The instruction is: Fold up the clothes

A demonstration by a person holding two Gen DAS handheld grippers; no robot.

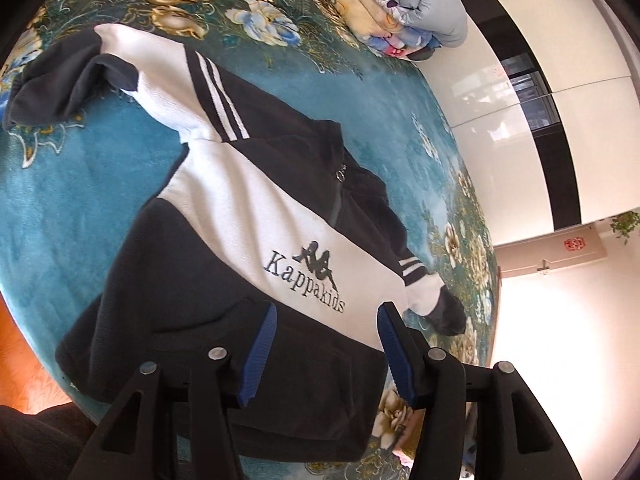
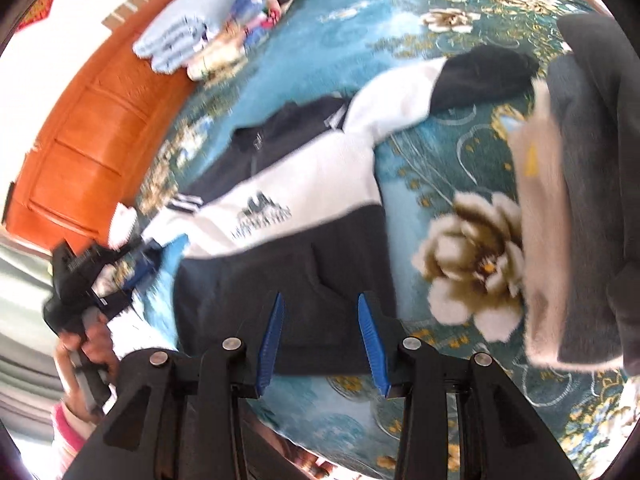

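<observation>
My left gripper (image 1: 326,354) hangs above the near hem of the sweatshirt (image 1: 240,216), its blue-padded jaws apart with nothing between them. My right gripper (image 2: 322,344) is the same: jaws parted, empty, poised over the dark lower panel of the garment without touching it.

The sweatshirt lies spread flat, front side up, on a teal bedspread (image 1: 60,208) patterned with large cream and gold flowers. It is dark navy with a broad white band across the chest bearing the words "Kappa kids" and a small logo. Both sleeves stretch outward, each white in the middle with a dark cuff and two white stripes near the shoulder.

In the right wrist view, my left hand (image 2: 86,346) shows at the left edge, holding its gripper beside one cuff. A stack of folded bedding (image 1: 400,4) sits at the far end of the bed against an orange wooden headboard (image 2: 88,128). Folded grey and cream clothing (image 2: 568,208) lies to the right of the sweatshirt, well apart.
</observation>
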